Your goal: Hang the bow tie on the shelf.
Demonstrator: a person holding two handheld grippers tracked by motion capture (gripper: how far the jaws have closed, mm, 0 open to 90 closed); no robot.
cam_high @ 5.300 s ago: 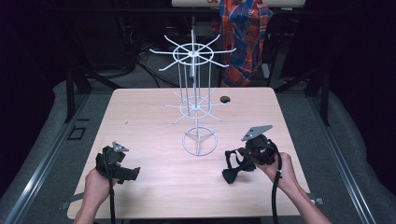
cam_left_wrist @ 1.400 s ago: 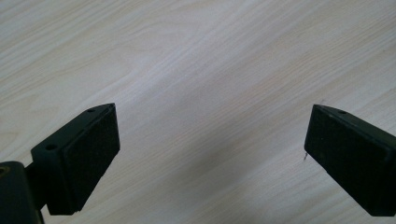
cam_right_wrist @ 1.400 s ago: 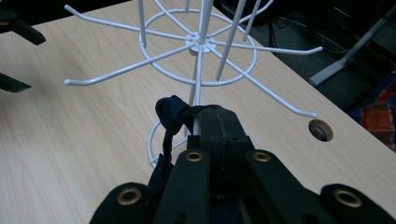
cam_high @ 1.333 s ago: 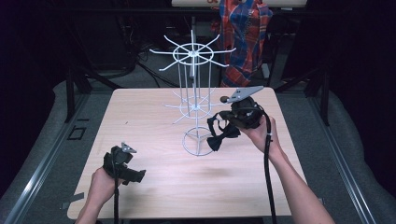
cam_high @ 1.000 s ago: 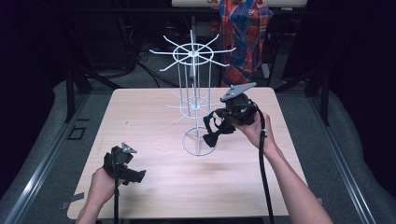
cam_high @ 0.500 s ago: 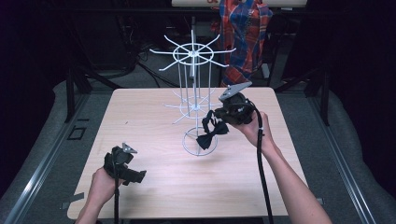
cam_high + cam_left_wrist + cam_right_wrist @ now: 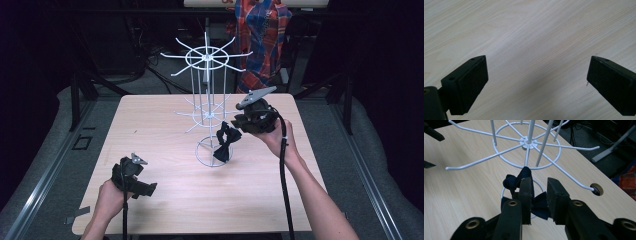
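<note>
A dark navy bow tie (image 7: 223,143) (image 7: 512,182) hangs at the lower tier of the white wire rack (image 7: 206,56) (image 7: 529,142), above the rack's base ring (image 7: 202,156). My right gripper (image 7: 234,127) (image 7: 539,182) is right by it, held from the right. Its jaws have just been opening and now stand a little apart. Some of the cloth shows in the gap, but the pads do not press on it. My left gripper (image 7: 146,188) (image 7: 536,68) rests wide open over bare wood near the front left, with nothing in it.
The wooden table (image 7: 165,125) carries the rack at its middle. The rack's hooked arms (image 7: 564,173) stick out all round at two heights. A small tan ring (image 7: 597,189) lies on the table beyond one arm tip. A plaid garment (image 7: 262,35) hangs behind the table.
My right gripper brought the bow tie from the front right up to the rack and shifted slightly left. Its jaws have parted. The left gripper stays put.
</note>
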